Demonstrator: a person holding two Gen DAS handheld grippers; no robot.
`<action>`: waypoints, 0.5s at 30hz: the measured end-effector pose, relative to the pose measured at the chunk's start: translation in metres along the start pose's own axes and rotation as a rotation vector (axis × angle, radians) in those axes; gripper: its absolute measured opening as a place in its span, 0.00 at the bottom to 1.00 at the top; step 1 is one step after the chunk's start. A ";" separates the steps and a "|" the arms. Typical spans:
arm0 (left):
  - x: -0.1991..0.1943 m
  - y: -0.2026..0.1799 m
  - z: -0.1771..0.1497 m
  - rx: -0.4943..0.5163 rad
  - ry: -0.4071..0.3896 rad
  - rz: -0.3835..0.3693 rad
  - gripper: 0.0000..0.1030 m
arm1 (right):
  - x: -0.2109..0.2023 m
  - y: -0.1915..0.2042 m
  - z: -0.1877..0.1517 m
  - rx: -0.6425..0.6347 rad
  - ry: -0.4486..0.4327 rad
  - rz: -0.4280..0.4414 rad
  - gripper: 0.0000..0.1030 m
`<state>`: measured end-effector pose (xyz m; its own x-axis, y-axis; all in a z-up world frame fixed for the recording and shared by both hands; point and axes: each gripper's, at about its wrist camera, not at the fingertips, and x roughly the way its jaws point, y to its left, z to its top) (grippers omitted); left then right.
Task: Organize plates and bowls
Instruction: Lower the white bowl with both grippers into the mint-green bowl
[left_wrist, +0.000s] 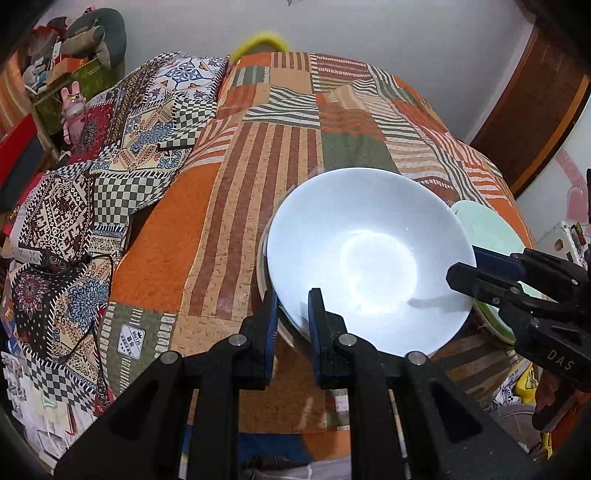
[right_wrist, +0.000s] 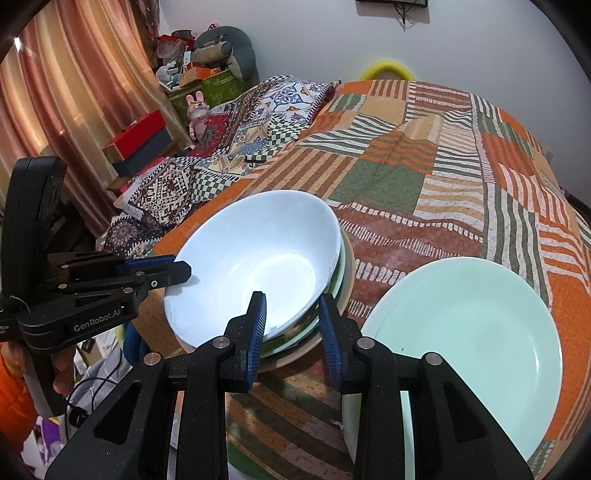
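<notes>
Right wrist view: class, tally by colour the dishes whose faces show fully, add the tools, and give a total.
White bowl: 1
Mint-green plate: 1
Tools, the left tool and the right tool: 2
Total: 4
Dishes stacked beneath these two are too hidden to count.

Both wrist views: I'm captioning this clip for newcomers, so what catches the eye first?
The big white bowl dominates, nested on a stack of dishes at the near edge of the orange patchwork tablecloth. The left gripper and right gripper each straddle its rim, jaws apart. Right of the stack lies a mint green plate.
</notes>
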<state>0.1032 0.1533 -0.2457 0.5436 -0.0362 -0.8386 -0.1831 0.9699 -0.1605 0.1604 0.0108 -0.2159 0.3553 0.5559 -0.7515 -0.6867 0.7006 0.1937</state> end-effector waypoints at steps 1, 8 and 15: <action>0.000 0.000 0.000 -0.001 0.001 -0.001 0.14 | 0.000 0.001 0.000 -0.005 0.001 -0.005 0.28; -0.021 0.002 0.004 0.000 -0.076 -0.010 0.18 | -0.011 0.002 0.001 -0.021 -0.029 -0.021 0.29; -0.019 0.021 0.009 -0.045 -0.086 -0.018 0.32 | -0.017 -0.010 0.003 0.046 -0.054 -0.025 0.32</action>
<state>0.0958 0.1761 -0.2282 0.6154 -0.0303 -0.7876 -0.2082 0.9575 -0.1995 0.1637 -0.0045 -0.2029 0.4067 0.5602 -0.7216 -0.6477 0.7339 0.2046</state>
